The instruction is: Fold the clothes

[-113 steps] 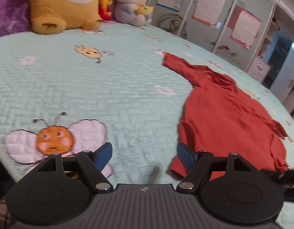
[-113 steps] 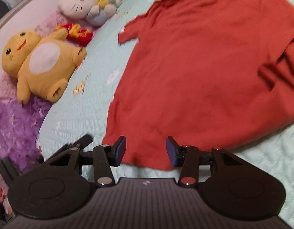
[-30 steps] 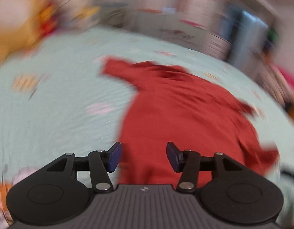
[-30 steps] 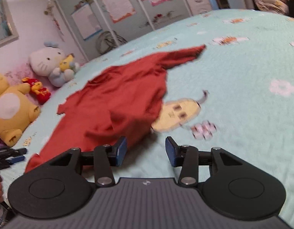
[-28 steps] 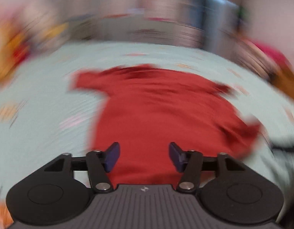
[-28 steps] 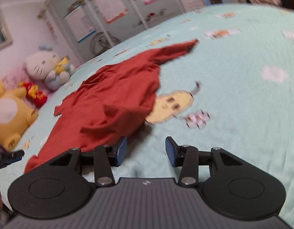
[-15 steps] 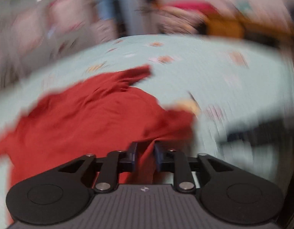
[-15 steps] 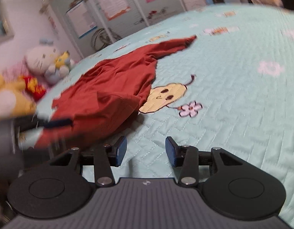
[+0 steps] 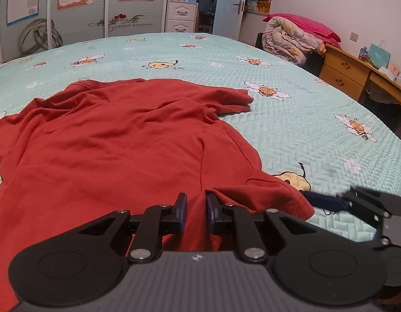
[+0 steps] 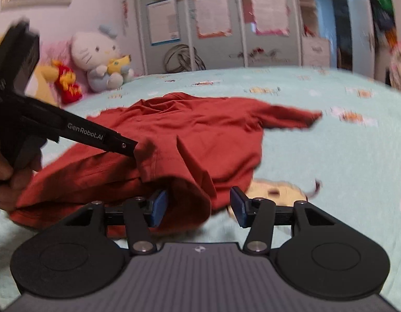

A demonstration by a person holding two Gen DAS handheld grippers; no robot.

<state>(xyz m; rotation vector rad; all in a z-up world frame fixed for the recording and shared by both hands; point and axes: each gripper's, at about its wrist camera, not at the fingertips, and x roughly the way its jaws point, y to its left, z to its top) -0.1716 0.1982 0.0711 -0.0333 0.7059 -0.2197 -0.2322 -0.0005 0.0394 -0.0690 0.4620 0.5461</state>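
1. At the bottom centre of my left view, the left gripper (image 9: pixel 196 209) is closing on a pinch of the red shirt (image 9: pixel 117 140). A ridge of cloth stands between its pads, and the right view shows that fold lifted off the bed.
2. At the bottom centre of my right view, the right gripper (image 10: pixel 197 205) is opening. The shirt's raised hem sits between its pads, nearer the left one, and neither pad presses on it yet.
3. The shirt lies across the middle of the teal bedspread (image 9: pixel 291 135), with one sleeve reaching toward the right of both views.
4. Risk, as I judge it: the left pinch is thin, so a pull could slip it free, or I may have caught only one layer and the fold would drag crooked.
5. Risk: the two grippers are near each other at this corner. If I close the right one here, it may bunch the same fold or knock the left fingers.
6. The right view is blurred, so I could misjudge where the hem lies.
7. Farther off, plush toys (image 10: pixel 96 59) sit at the upper left of the right view, and a bedding pile (image 9: pixel 291 40) and desk (image 9: pixel 356 75) at the upper right of the left view. None block the shirt.
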